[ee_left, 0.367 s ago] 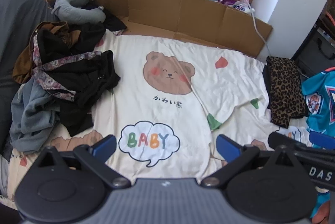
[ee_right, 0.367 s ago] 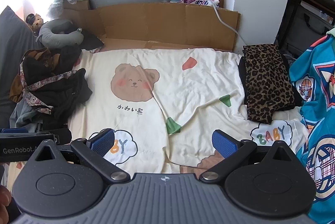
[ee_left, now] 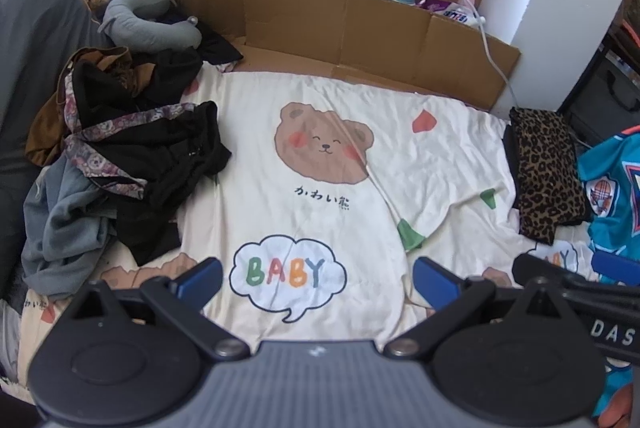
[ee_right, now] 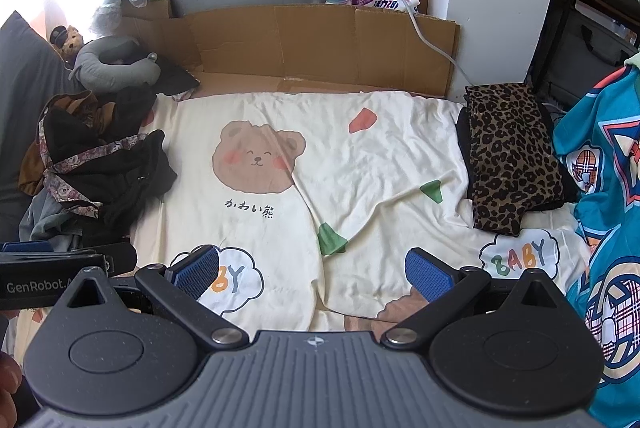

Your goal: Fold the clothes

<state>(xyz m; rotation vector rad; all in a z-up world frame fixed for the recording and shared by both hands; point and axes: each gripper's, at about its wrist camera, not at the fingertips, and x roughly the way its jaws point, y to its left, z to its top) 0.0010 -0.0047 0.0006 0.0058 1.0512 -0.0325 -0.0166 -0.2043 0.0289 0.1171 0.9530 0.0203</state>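
Cream bedding printed with a brown bear face and "BABY" speech clouds covers the bed (ee_left: 320, 220), which carries all the clothing. Brown cardboard (ee_left: 360, 24) stands along the far edge against a grey panel and a white wall, with a white cable (ee_right: 404, 4) hanging down over it.

Observed on the bed:
- Left side: a heap of dark clothes (ee_left: 132, 148), unfolded, made up of black garments, a floral-trimmed piece, a brown item and a grey-blue one at the near end.
- Behind the heap: a grey neck pillow (ee_left: 148, 24) with a small soft toy (ee_right: 68, 38) beside it.
- Right side: a leopard-print garment (ee_right: 508, 152), folded flat, lying on top of a black item.
- Far right: a teal printed shirt (ee_right: 600, 212), reaching up past the frame edge; what supports it cannot be determined.

Left gripper (ee_left: 318, 278): held above the near edge of the bed, over the "BABY" cloud, fingers (ee_left: 200, 278) spread wide apart, nothing between them.

Right gripper (ee_right: 314, 274): likewise above the near edge, just beside the left unit, fingers (ee_right: 428, 274) spread wide, holding nothing. Neither gripper touches any garment. The central stretch of sheet between heap and leopard-print garment carries only creases.
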